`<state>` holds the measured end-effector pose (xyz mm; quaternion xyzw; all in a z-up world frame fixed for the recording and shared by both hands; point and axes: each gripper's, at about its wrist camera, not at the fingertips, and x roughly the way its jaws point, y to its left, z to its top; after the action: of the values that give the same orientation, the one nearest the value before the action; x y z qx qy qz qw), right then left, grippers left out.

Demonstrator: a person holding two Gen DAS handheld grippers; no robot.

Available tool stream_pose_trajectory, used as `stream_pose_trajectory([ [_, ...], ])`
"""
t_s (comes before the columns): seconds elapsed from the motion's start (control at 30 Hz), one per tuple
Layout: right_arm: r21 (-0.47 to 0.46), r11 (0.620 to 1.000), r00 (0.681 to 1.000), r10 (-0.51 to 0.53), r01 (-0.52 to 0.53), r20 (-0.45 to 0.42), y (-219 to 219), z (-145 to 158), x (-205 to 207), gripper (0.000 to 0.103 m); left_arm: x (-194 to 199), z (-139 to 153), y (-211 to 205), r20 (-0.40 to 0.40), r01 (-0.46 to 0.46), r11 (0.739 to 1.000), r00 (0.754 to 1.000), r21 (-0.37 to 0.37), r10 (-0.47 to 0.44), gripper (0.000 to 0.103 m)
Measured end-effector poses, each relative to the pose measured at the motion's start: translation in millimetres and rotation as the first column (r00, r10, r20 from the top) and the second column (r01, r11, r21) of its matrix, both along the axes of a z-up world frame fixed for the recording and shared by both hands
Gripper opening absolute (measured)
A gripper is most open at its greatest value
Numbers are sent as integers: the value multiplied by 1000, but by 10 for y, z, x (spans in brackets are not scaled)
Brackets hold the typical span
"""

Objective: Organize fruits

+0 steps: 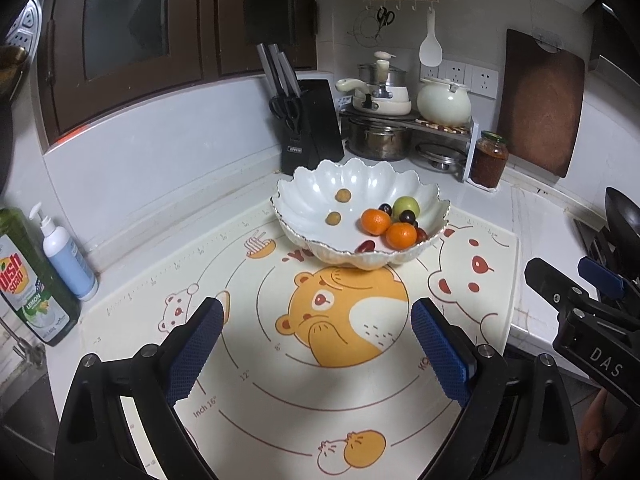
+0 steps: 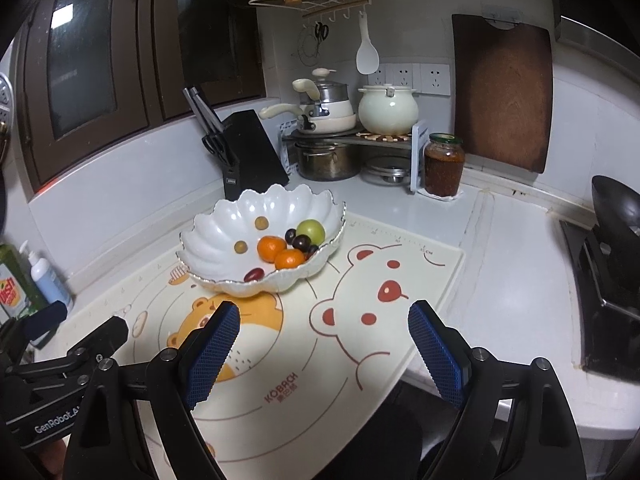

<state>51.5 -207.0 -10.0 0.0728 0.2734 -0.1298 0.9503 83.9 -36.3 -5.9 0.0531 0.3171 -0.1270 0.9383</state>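
A: Where does the fruit sit?

B: All of it lies in the white scalloped bowl [image 1: 320, 188] [image 2: 224, 220], which stands on the far part of the bear-print mat [image 1: 256, 360] [image 2: 360, 360] on the white surface [image 2: 500, 272]. Two oranges [image 1: 376, 221] [image 2: 271, 249] lie side by side near the bowl's right half, touching or nearly so.

A: What else is in there?

B: A green fruit [image 1: 406, 207] [image 2: 310, 229] behind the oranges, dark grapes [image 1: 408, 216] [image 2: 301, 242] between it and the oranges, one dark red oval fruit [image 1: 365, 246] [image 2: 253, 274] at the near rim, and two small tan round fruits [image 1: 343, 195] [image 2: 261, 223] apart from the rest on the left slope.

A: And the left gripper [image 1: 316, 354]?

B: Its blue-padded fingers [image 1: 198, 350] stand wide apart with nothing between them, above the mat, on the near side of the bowl and well apart from it.

A: The right gripper [image 2: 324, 354]?

B: The same: fingers [image 2: 438, 354] spread wide, holding nothing, over the near right part of the mat. It shows at the right edge of the left wrist view too.

A: Around the bowl?

B: A black knife block [image 1: 310, 128] [image 2: 250, 152] just behind it, stacked pots [image 1: 380, 92] [image 2: 324, 112] on a corner rack, and a jar [image 1: 489, 158] [image 2: 443, 164] beside the rack.
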Motion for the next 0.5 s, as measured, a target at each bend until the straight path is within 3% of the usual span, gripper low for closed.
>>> stream_pose_trajectory([
  [0.5, -11, 999, 999, 35, -35, -4, 159, -68, -233, 87, -243, -104, 170, -30, -35, 999, 999, 5, 35, 96],
])
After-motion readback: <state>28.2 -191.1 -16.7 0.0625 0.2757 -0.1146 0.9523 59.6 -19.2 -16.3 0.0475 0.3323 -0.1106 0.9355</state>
